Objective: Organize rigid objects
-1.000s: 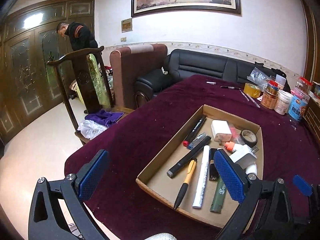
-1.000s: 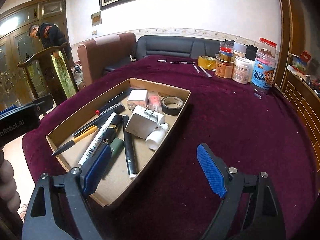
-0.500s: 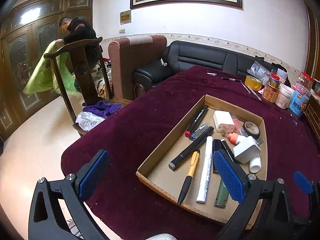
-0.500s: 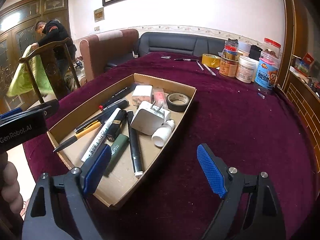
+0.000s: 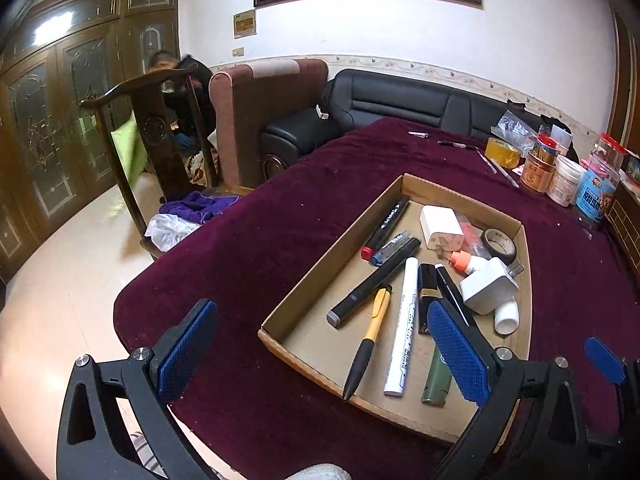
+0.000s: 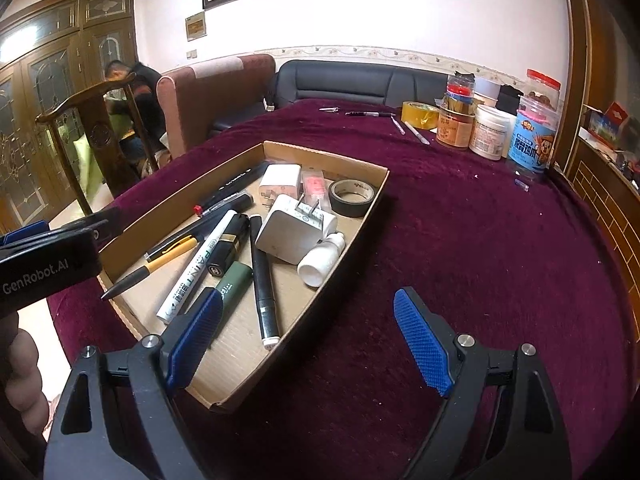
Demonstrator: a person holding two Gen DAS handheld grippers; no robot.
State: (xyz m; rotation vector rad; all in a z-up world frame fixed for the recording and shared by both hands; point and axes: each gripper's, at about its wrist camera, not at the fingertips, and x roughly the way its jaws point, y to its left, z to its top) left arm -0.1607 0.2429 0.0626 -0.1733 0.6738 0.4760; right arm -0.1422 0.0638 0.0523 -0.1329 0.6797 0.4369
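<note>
Both grippers spread, empty, above the plush maroon table.
Left gripper and right gripper flank a shallow brown cardboard tray; at its 1 o'clock corner lies what looks like a black tape roll.

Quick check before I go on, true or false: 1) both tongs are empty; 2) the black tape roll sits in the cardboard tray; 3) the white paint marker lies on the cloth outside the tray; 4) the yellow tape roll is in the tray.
1) True: left tongs and right tongs are open, nothing between them.
2) True: the black tape roll sits in the cardboard tray.
3) False: the white paint marker lies in the tray.
4) False: the yellow tape roll stands on the cloth near the jars.
</note>
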